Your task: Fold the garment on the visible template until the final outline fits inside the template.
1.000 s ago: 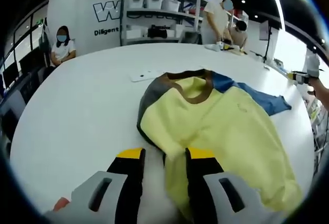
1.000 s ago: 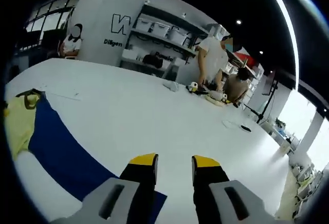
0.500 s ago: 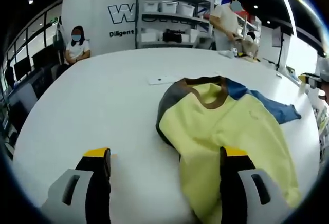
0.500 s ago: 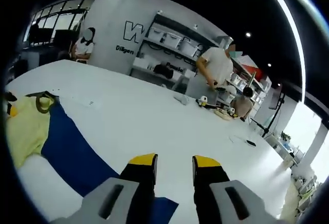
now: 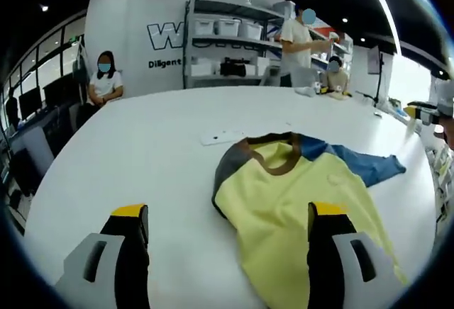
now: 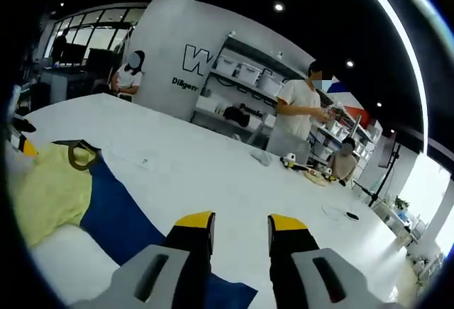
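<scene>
We see the sweatshirt (image 5: pixel 298 203) lying on the white bench (image 5: pixel 142 153), yellow body up w/ brown collar and a blue sleeve (image 6: pixel 135 227) stretched out flat. Left gripper (image 5: pixel 227 217) has its fingers (image 5: pixel 131 217) spread wide, grasping nothing, right one over the yellow cloth. Right gripper (image 6: pixel 241 222) has its fingers nearly together above the sleeve, nothing clamped. A person in white (image 5: pixel 104 82) sits beyond the bench.

Lower hem of the yellow, blue and grey garment (image 5: pixel 298 203) hidden behind a yellow-tipped jaw; blue sleeve end cut off beneath closed jaws in right gripper view; small white tabletop slip (image 5: pixel 221 137) unreadable.
</scene>
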Demonstrator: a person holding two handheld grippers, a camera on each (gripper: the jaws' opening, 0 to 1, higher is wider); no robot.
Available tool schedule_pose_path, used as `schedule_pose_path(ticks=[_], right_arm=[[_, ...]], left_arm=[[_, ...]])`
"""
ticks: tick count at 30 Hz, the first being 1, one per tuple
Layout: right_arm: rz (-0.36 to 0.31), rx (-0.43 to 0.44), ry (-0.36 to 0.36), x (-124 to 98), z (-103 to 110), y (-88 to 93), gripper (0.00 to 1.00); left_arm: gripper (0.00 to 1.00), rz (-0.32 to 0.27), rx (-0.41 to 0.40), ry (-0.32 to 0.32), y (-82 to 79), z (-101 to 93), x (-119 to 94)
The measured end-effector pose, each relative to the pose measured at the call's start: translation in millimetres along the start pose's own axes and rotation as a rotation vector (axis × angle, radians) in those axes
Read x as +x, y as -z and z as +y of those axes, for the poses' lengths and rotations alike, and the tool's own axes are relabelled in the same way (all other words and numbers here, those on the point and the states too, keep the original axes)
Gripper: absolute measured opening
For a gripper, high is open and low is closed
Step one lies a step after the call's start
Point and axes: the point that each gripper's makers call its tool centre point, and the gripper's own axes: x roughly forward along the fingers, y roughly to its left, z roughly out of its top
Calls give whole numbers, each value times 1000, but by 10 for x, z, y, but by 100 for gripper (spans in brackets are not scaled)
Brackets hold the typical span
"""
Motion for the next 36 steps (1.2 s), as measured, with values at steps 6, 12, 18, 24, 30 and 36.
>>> schedule_pose_path(ticks=[6, 12, 18, 24, 30, 36], right_arm=[[-60, -25, -91, -210, 337, -216, 28], [-101, -64, -253, -542, 942, -340, 28], [-108, -112, -456, -967, 1710, -255, 28], [-98, -159, -608, -1370, 2290, -140, 28], [-80, -183, -705, -1683, 2641, -17, 27], [-74, -189, -745, -1850, 2739, 33, 28]], left_arm=[[88, -47, 12, 28, -105, -123, -250], [88, -69, 20, 64, -93, -305, -518], [87, -77, 10, 87, 53, -482, -843], [86, -50, -1, 102, 315, -613, -1086], [86, -18, -2, 111, 546, -730, -1308], [86, 4, -23, 111, 703, -810, -1476]])
